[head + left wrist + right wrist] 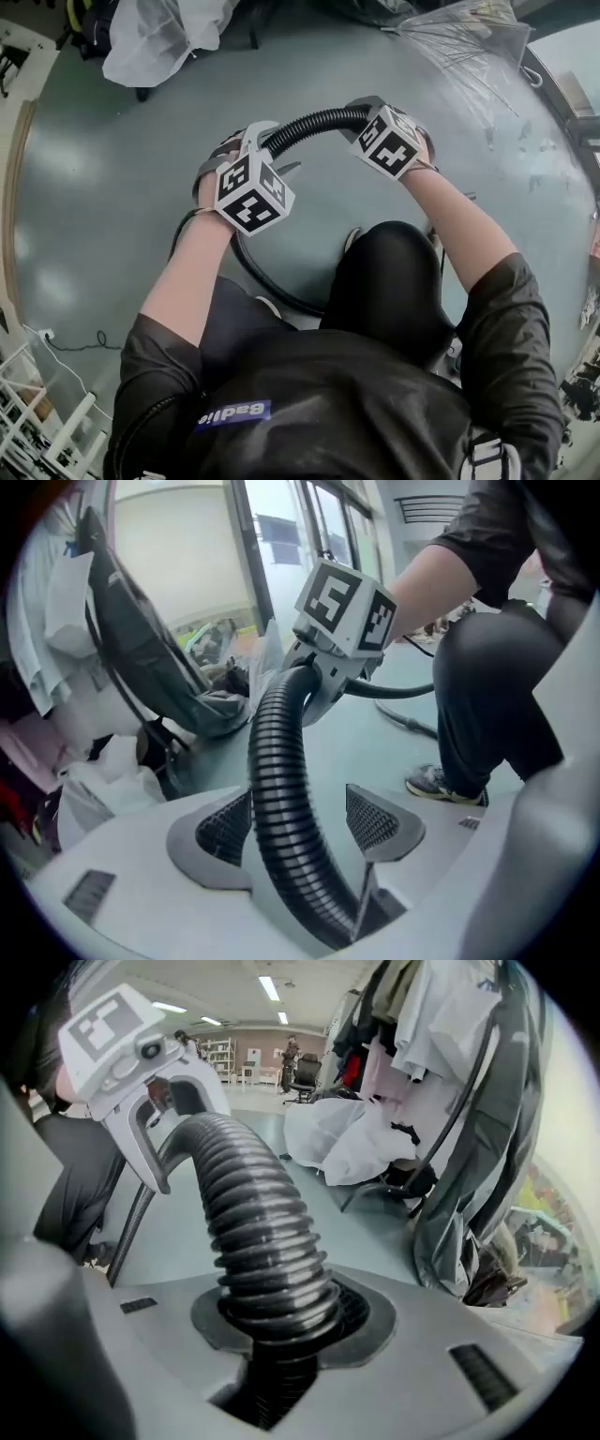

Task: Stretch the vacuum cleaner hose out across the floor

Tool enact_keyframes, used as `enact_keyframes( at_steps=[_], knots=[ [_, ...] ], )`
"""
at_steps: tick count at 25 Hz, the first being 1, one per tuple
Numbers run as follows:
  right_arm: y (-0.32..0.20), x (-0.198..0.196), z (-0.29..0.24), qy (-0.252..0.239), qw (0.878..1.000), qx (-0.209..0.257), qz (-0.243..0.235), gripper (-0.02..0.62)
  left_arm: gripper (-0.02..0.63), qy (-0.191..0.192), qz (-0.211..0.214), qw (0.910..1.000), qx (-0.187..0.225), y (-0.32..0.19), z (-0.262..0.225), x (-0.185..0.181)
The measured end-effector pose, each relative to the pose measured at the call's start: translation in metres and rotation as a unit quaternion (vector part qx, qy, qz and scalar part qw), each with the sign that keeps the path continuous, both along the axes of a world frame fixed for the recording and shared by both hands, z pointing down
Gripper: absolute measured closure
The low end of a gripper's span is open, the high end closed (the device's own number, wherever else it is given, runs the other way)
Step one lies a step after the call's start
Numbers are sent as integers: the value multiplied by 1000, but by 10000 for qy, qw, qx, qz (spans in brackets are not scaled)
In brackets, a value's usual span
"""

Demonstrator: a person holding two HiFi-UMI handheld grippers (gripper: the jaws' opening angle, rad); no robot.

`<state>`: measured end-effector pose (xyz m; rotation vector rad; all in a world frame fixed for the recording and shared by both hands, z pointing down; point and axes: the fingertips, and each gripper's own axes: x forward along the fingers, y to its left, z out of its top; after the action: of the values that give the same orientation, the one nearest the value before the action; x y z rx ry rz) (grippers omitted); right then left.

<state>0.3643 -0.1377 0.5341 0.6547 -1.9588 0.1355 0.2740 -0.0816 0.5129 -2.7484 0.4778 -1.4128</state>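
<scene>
Hose (309, 121), one; left tool (298, 829), right tool (279, 1321).

The black ribbed vacuum hose (314, 120) spans from the left gripper (270, 150), lying between its parted jaws, to the right gripper (361, 114), clamped on it, above the grey floor (112, 187). Beyond, a white plastic sheet (159, 37) lies left, a clear umbrella (469, 37) right.

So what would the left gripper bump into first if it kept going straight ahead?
The black hose lying between its open jaws; just beyond, probably the right gripper.
</scene>
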Motion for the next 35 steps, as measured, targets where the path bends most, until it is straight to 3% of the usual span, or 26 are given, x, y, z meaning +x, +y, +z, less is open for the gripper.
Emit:
enact_keyframes(
  at_steps=[6, 11, 12, 13, 14, 16, 18, 21, 24, 28, 30, 32, 33, 35],
  knots=[
    [-31, 27, 41, -320, 9978, -526, 237, 466, 293, -265, -1050, 9941, -53, -24, 57, -26],
    [-44, 36, 53, -714, 9942, -774, 195, 466, 295, -784, -1434, 9824, -906, 0, 132, -34],
    [-47, 42, 56, -695, 9945, -770, 134, 465, 337, -932, -1442, 9804, -962, 2, 142, -34],
    [-48, 49, 60, -618, 9951, -767, 25, 465, 414, -1036, -1449, 9788, -1007, 2, 148, -33],
    [-47, 56, 67, -506, 9955, -787, -127, 465, 447, -1117, -1446, 9775, -1058, 1, 150, -32],
    [-41, 68, 80, -268, 9944, -861, -552, 462, 465, -1354, -1341, 9749, -1156, -5, 147, -34],
    [-39, 65, 84, -64, 9899, -699, -1231, 366, 468, -1680, -1181, 9707, -1247, -14, 141, -43],
    [-33, 26, 77, 10, 9733, -251, -2280, 328, 468, -2150, -991, 9611, -1419, -21, 134, -65],
    [-17, -45, 59, -214, 9532, 278, -3004, 322, 468, -2529, -746, 9491, -1725, -9, 136, -92],
    [-3, -137, 57, -189, 9345, 557, -3509, 322, 468, -2606, -444, 9485, -1744, -10, 124, -111],
    [2, -169, 67, -17, 9342, 461, -3538, 322, 467, -2493, -376, 9534, -1657, -13, 110, -120],
    [-1, -190, 67, -21, 9446, 373, -3262, 332, 461, -2270, -356, 9598, -1614, -11, 98, -129],
    [-4, -198, 63, -101, 9517, 324, -3052, 392, 459, -2087, -357, 9641, -1604, -9, 94, -133],
    [-6, -210, 55, -133, 9605, 237, -2768, 427, 437, -1652, -371, 9744, -1476, -6, 90, -139]
  ],
)
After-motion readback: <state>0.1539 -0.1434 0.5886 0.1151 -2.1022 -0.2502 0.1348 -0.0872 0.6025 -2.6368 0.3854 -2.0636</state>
